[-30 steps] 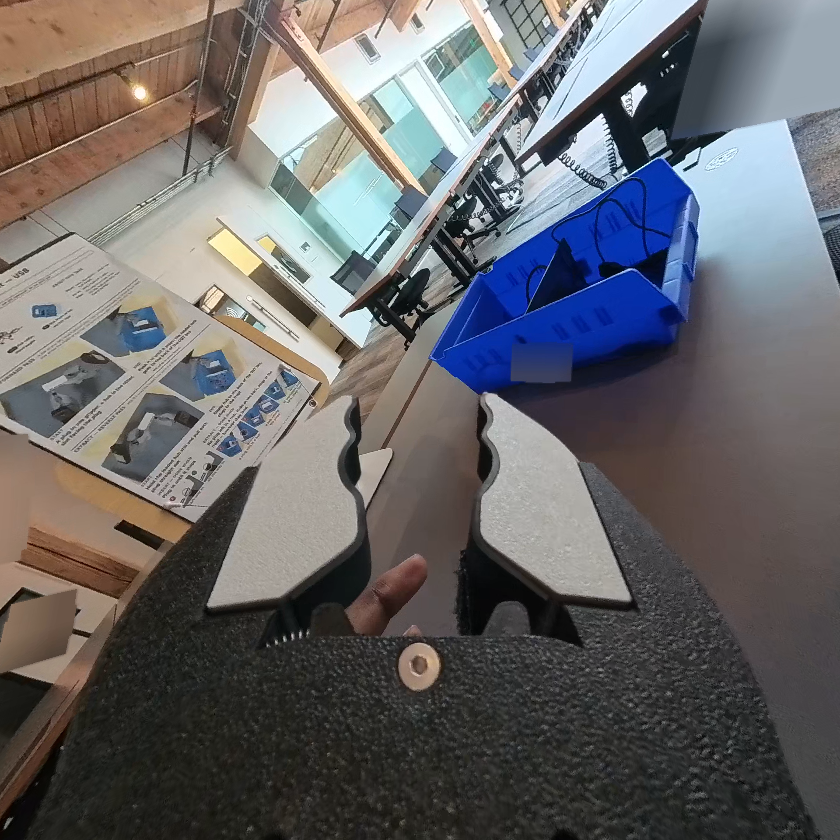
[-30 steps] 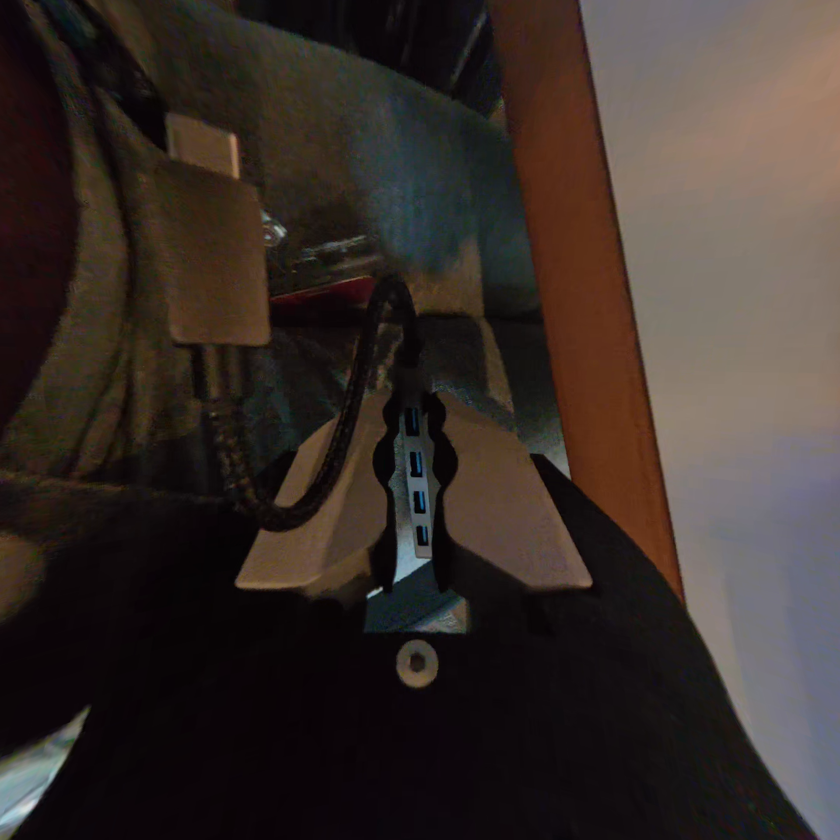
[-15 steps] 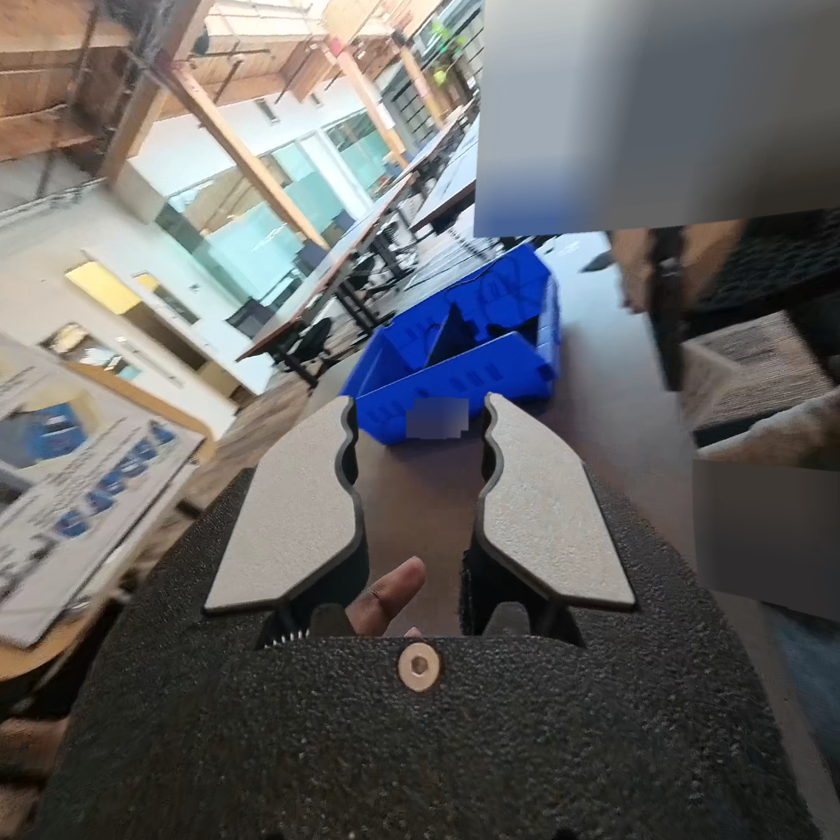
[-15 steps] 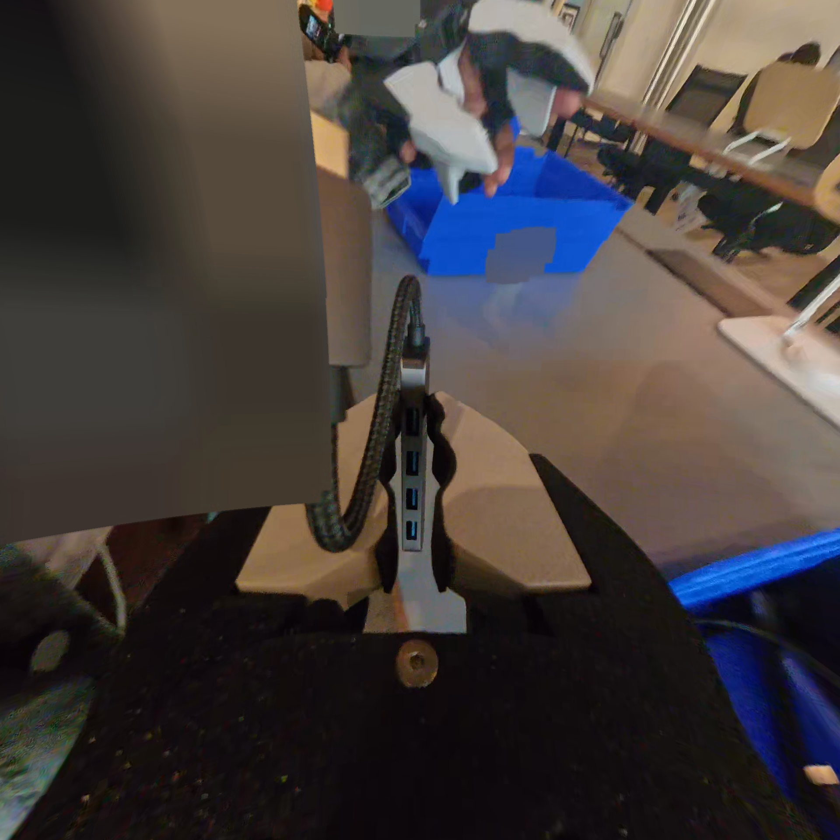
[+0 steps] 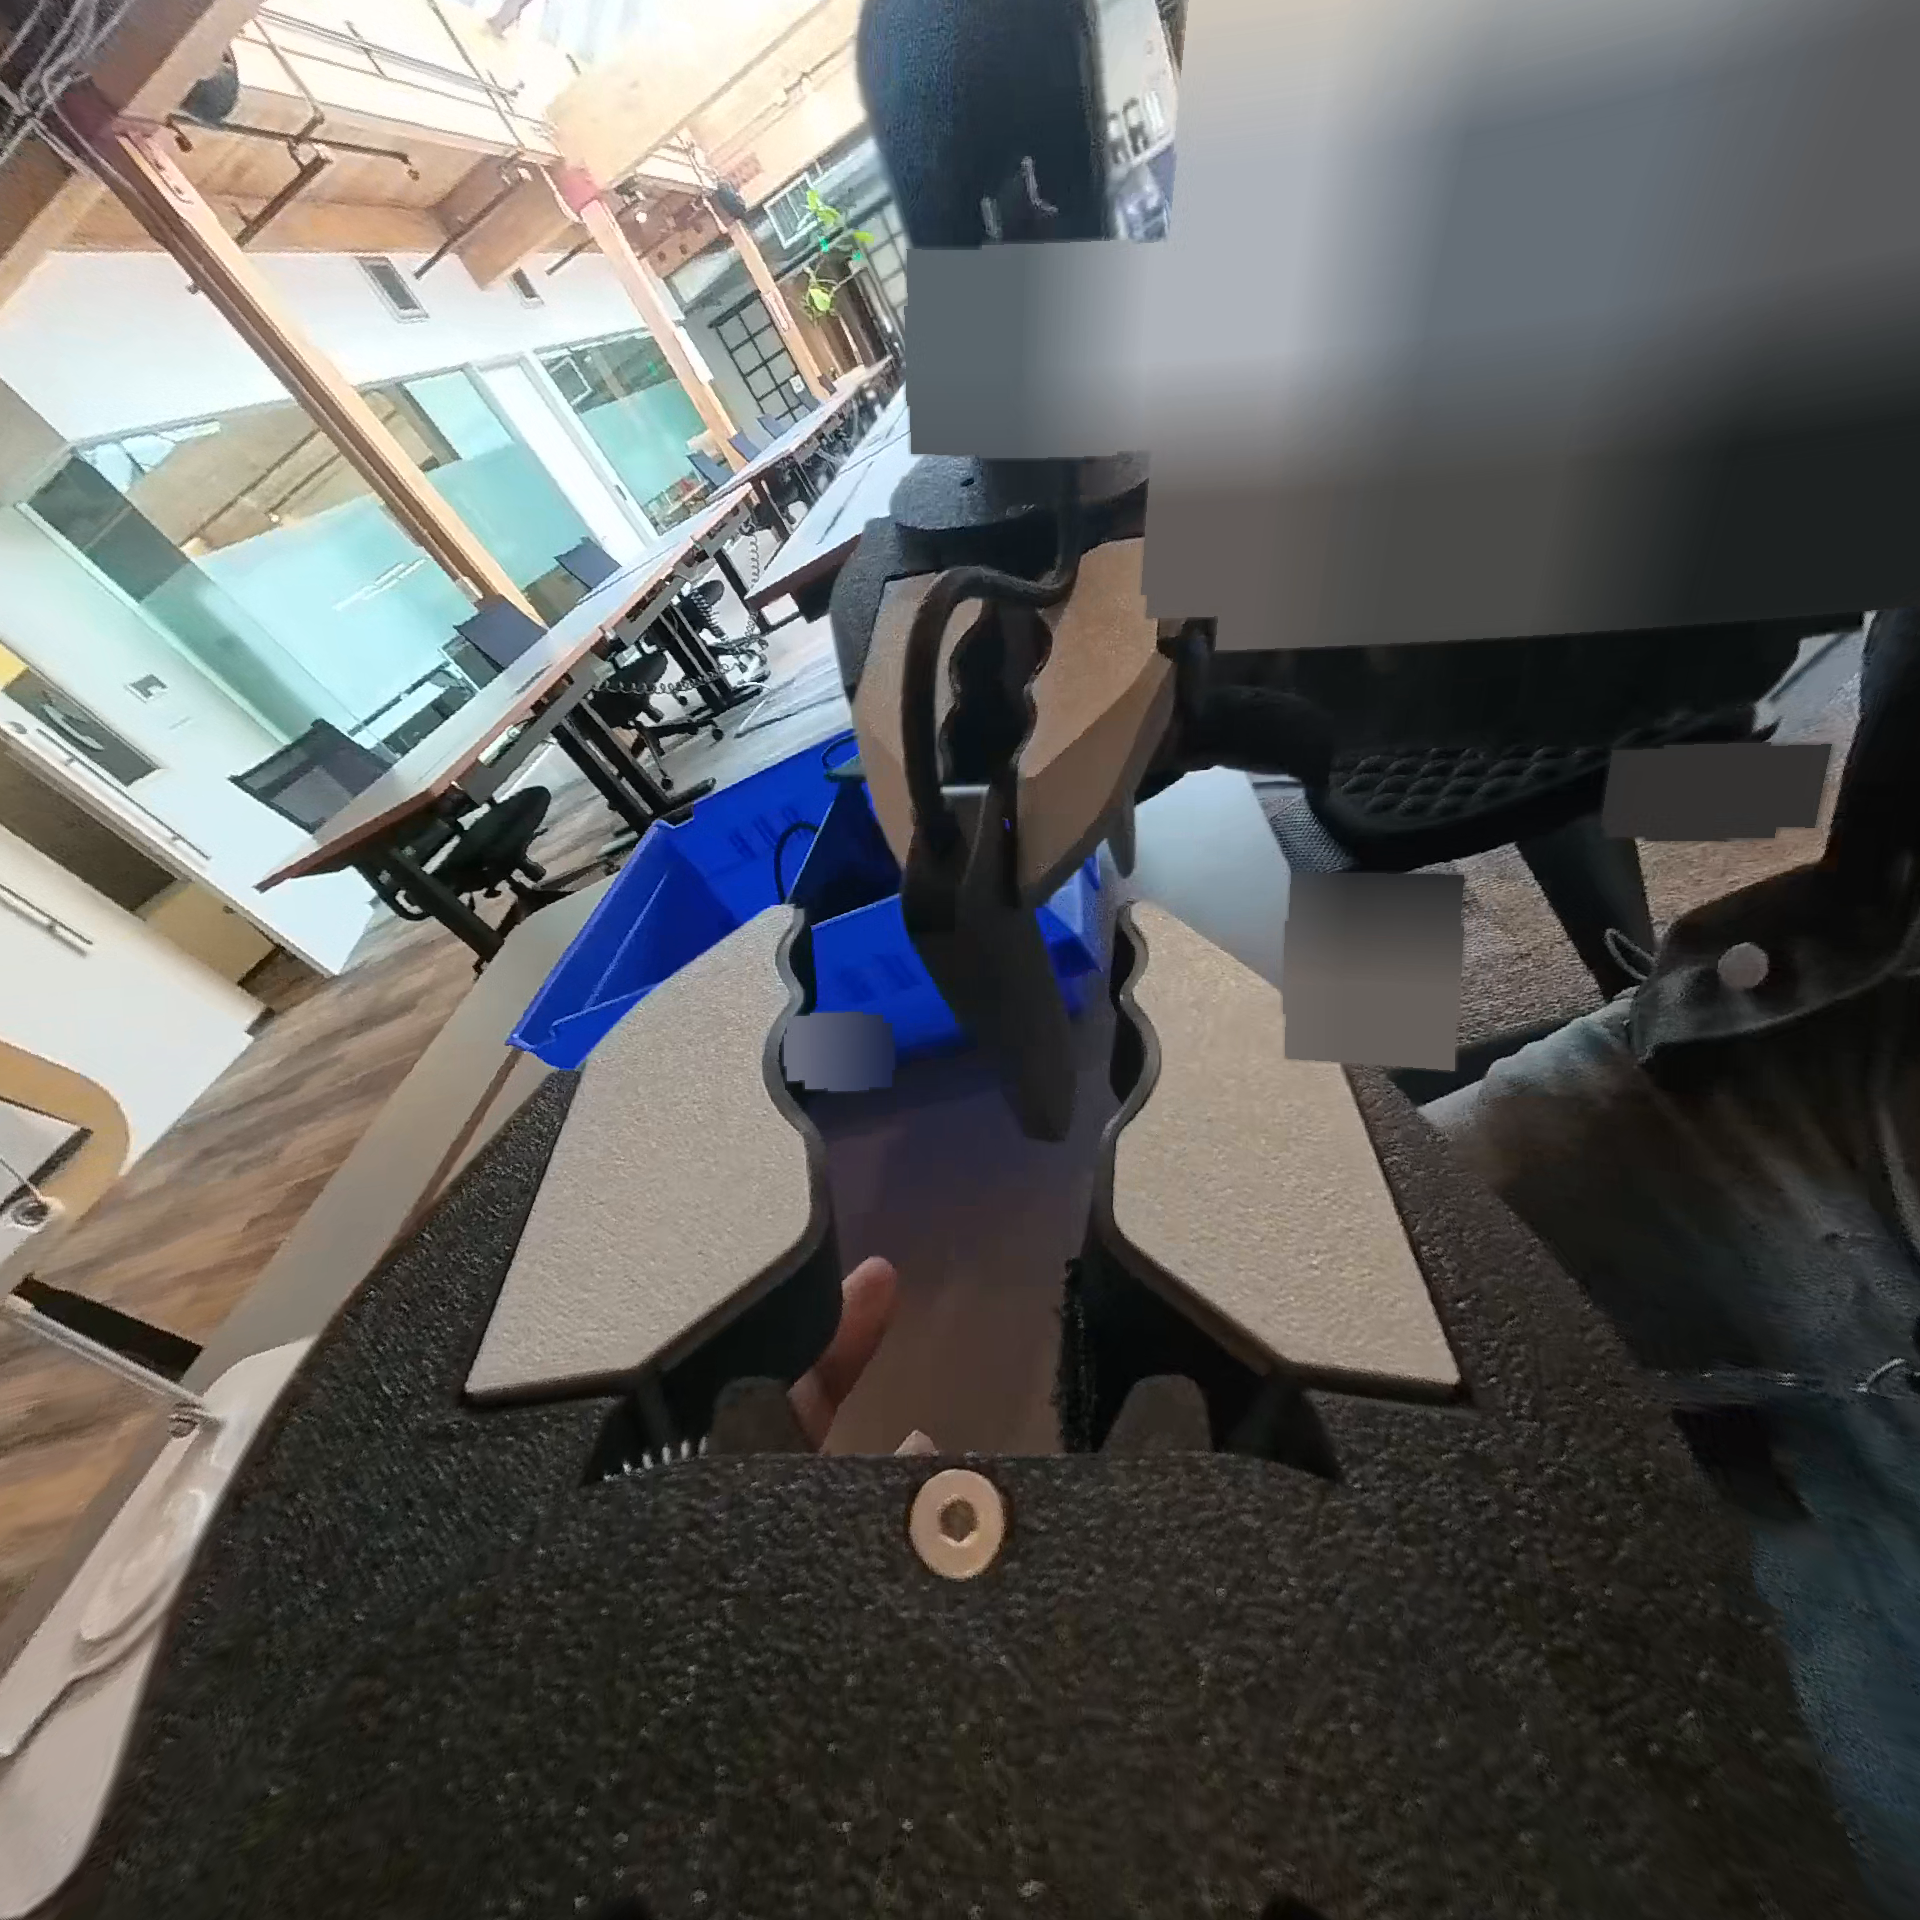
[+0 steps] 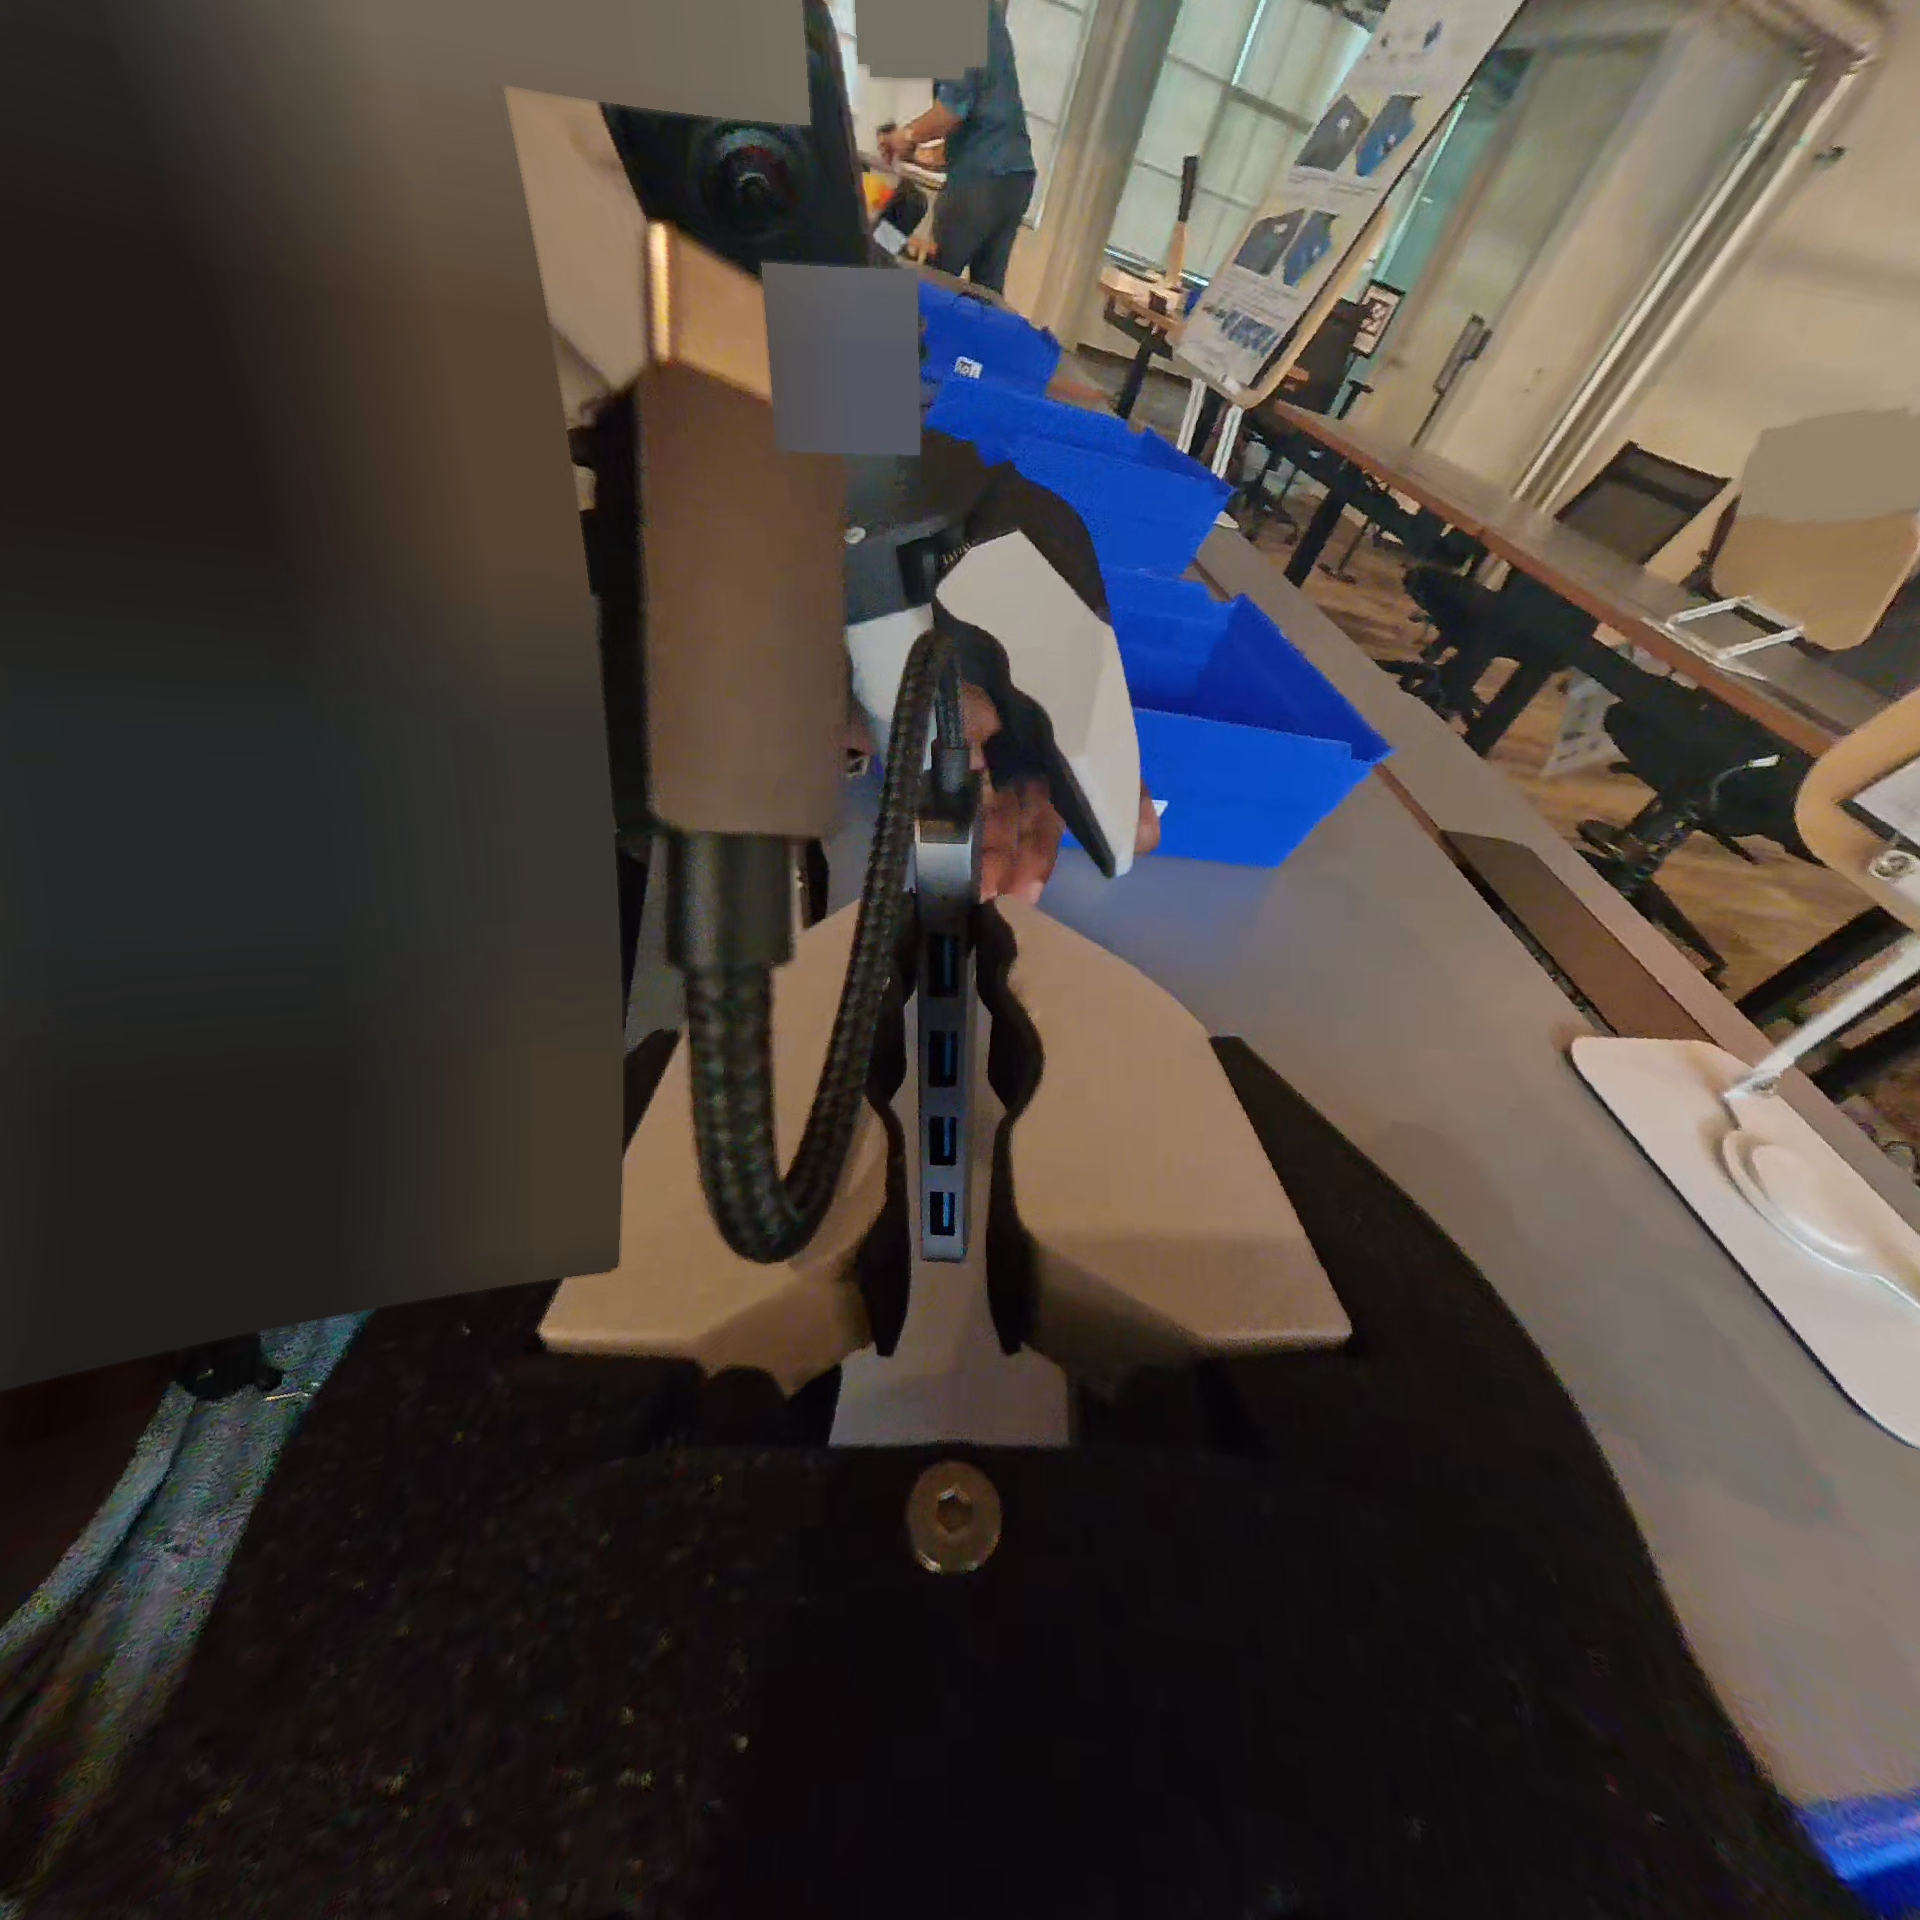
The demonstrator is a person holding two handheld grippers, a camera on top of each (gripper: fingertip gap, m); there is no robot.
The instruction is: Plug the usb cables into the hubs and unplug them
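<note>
The right gripper (image 6: 943,1049) has its fingers (image 6: 1122,1174) pressed together on a slim grey USB hub (image 6: 943,1101), held edge-on with its row of blue ports facing the camera. A black braided cable (image 6: 821,1049) loops from the hub's far end back over the left finger (its other end is hidden behind a blurred patch). The left gripper (image 5: 961,1049) is empty, its fingers (image 5: 665,1174) spread wide apart above the grey table (image 5: 935,1164). Between them, farther off, the right gripper hangs with the hub pointing down. A blue bin (image 5: 686,925) sits on the table behind.
</note>
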